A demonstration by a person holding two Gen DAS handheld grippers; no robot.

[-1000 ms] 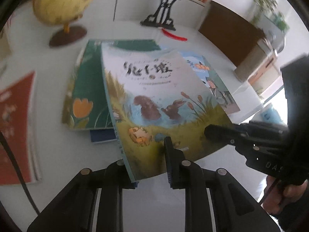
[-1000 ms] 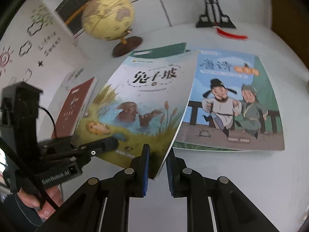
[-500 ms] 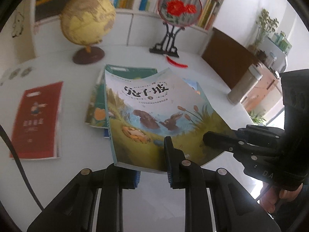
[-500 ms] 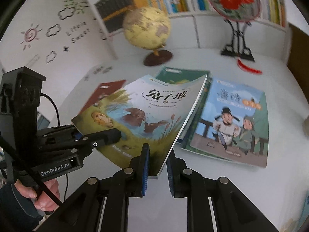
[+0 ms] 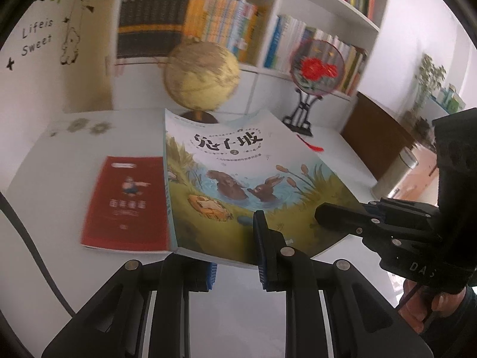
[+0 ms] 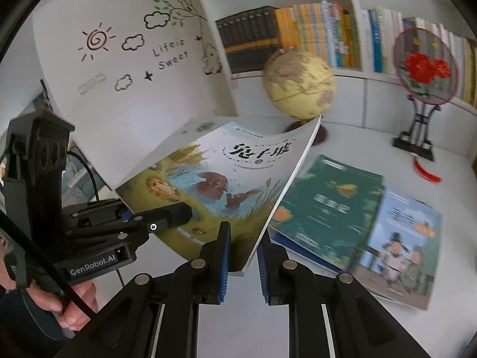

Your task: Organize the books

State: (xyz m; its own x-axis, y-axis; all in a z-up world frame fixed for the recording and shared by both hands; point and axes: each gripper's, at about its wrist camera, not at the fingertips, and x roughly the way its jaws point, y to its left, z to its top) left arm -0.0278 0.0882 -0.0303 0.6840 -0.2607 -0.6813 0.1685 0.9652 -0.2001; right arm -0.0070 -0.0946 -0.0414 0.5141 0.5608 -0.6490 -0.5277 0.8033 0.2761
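Both grippers hold the rabbit picture book (image 5: 238,179) up off the white table. My left gripper (image 5: 235,256) is shut on its near edge by the spine. My right gripper (image 6: 243,250) is shut on its near right corner; the book (image 6: 220,179) bends upward between them. A red book (image 5: 128,203) lies flat on the table to the left, below the lifted book. A green book (image 6: 328,205) and a blue book with two figures (image 6: 399,238) lie stacked at the right.
A globe (image 5: 201,77) and a round fan on a black stand (image 5: 316,71) are at the back of the table (image 5: 47,161). Shelves (image 6: 298,35) full of books line the wall behind. A bin (image 5: 396,173) is beyond the table's right edge.
The rabbit book has been lifted off the pile and carried up and left; it now hangs beside the red book. Both grippers stayed shut on it.
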